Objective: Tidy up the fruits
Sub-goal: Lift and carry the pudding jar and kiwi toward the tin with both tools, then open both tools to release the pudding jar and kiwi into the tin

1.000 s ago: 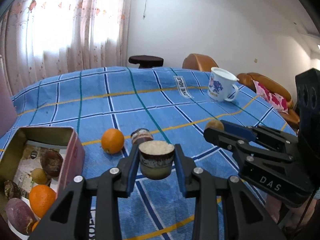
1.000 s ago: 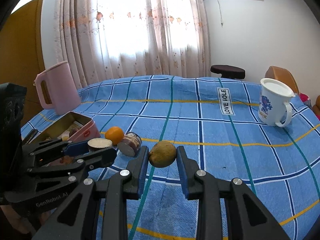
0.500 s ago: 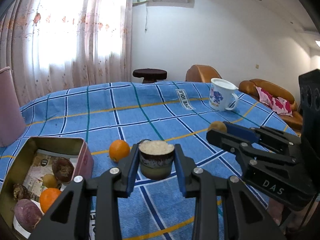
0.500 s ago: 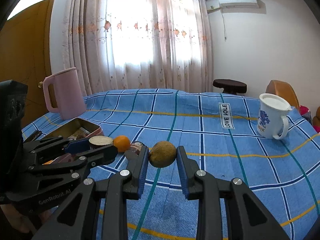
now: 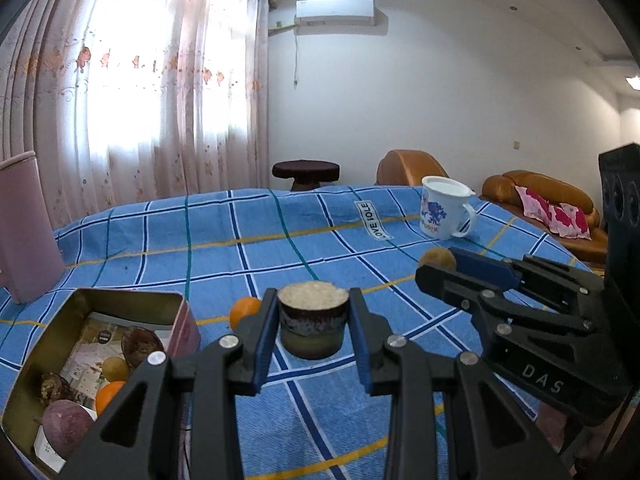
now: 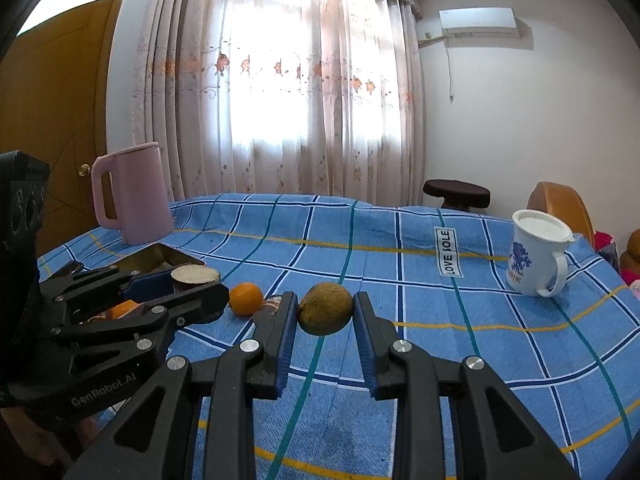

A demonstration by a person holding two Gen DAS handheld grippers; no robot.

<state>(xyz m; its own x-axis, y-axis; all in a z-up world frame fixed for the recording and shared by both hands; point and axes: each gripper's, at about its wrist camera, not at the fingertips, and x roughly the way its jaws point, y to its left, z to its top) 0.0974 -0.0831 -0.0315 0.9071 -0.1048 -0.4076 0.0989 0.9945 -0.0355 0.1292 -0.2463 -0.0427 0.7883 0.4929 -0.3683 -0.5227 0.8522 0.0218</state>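
Left wrist view: a cut purple yam piece (image 5: 311, 322) is clenched in the left tool (image 5: 312, 336), and the open tin (image 5: 100, 344) lies lower left, nearer this hand. A brown kiwi-like fruit (image 6: 326, 314) is gripped by the right tool (image 6: 325, 320) above the table (image 6: 500, 340).

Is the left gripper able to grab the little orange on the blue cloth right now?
Probably not yet. The left gripper is shut on a cut, dark-skinned fruit piece, so nothing else fits. The small round orange lies close behind it, otherwise unblocked.
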